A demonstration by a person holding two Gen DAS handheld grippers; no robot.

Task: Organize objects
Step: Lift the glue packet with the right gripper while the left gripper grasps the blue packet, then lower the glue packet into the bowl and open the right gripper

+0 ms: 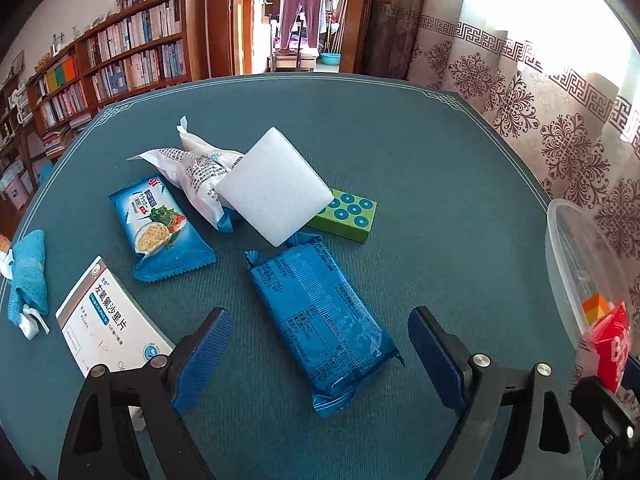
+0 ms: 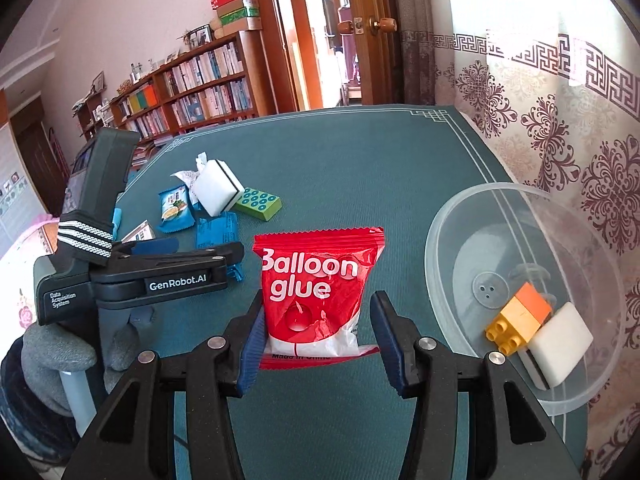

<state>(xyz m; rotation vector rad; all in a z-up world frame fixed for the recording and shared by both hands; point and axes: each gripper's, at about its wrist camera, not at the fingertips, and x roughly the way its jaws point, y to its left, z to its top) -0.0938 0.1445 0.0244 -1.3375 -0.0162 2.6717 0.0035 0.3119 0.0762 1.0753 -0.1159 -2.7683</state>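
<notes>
Teal cloth covers the table [image 1: 400, 128], on which loose items lie scattered for sorting into a clear plastic bowl [image 2: 460, 216] at its right side. The bowl already holds a yellow and orange toy brick [image 2: 520, 316] and a white sponge [image 2: 560, 340], so the task appears to be partly done, with most items still out on the table.

Two steps seem to run at once. The right gripper [image 2: 318, 332] carries a red packet marked "Balloon glue" [image 2: 320, 280]; its jaws are partly closed and pinch the packet's lower edge, the packet standing upright just left of the bowl. The next move probably calls for swinging it rightward over the rim and letting go.

The left gripper [image 1: 320, 360] hangs over a dark blue packet [image 1: 320, 328] lying flat, printed side up. Its jaws are spread wide and straddle the packet without the pads [image 1: 208, 356] touching it. A grasp would call for lowering further and closing across the packet's narrow width; the film wrapper will likely crumple somewhat.

Farther off lie a white medicine box [image 1: 104, 328], a blue cracker packet [image 1: 160, 228], a white crumpled wrapper [image 1: 196, 168], a second white sponge [image 1: 276, 184] propped tilted on a green dotted block [image 1: 348, 216], and a small blue cloth pouch [image 1: 28, 276] at the left edge.
</notes>
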